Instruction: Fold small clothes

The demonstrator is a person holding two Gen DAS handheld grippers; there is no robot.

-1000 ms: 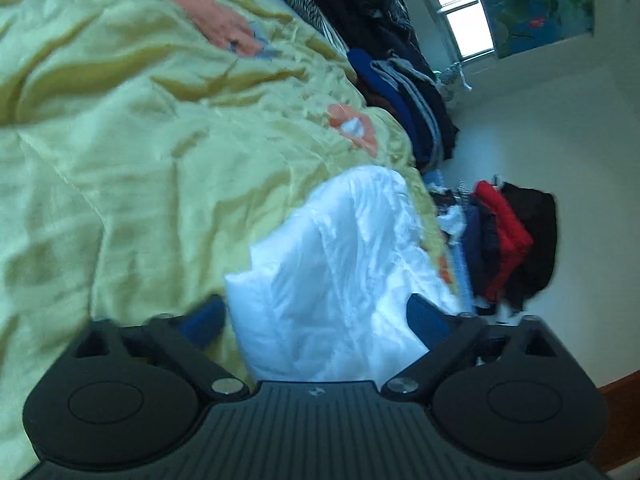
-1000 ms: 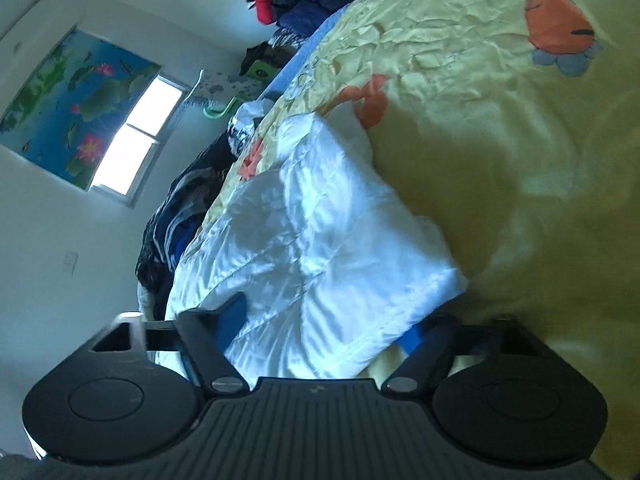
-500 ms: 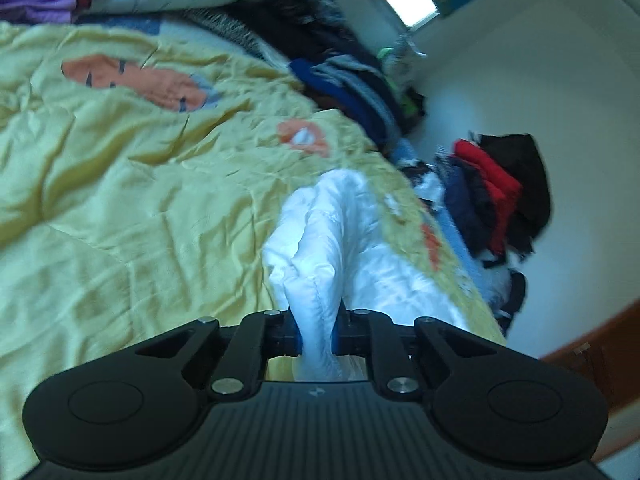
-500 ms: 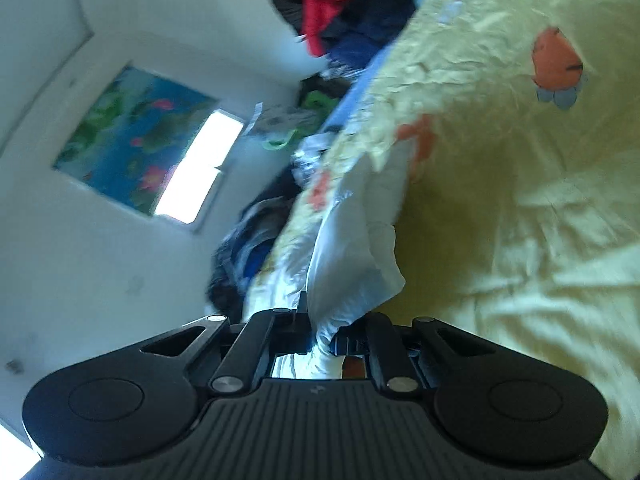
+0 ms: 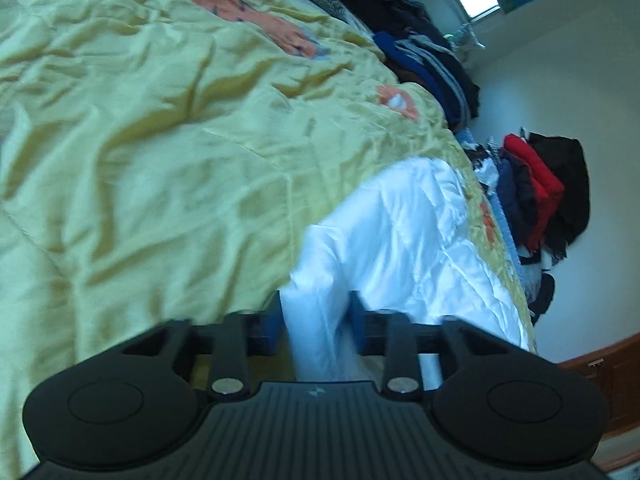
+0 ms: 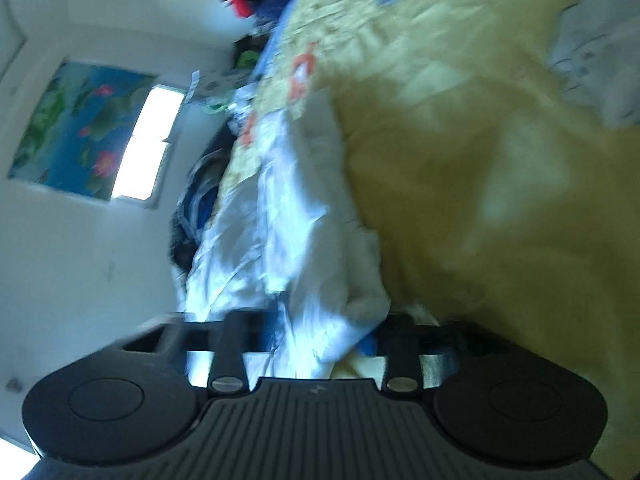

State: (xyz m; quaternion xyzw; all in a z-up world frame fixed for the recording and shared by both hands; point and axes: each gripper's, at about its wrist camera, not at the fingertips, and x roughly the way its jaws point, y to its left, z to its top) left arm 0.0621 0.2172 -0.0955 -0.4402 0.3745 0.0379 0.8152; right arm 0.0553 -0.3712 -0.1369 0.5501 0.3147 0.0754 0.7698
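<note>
White garment lying on the yellow bed, an end of it sitting between each gripper's parted jaws.

The white garment (image 5: pixel 404 240) is lying on the yellow quilt (image 5: pixel 160 140), near the bed's edge, its long axis running from the left gripper (image 5: pixel 316 320) away towards the wall with the clothes pile (image 5: pixel 544 196). The left gripper's jaws have just been opening; a fold of white cloth is standing between the blue pads (image 5: pixel 272 320), which are apparently no longer pinching it. In the blurred right wrist view, the right gripper (image 6: pixel 320 332) is likewise opening around a bunched end of the garment (image 6: pixel 296 216), which is stretching lengthwise towards the window (image 6: pixel 144 148).
</note>
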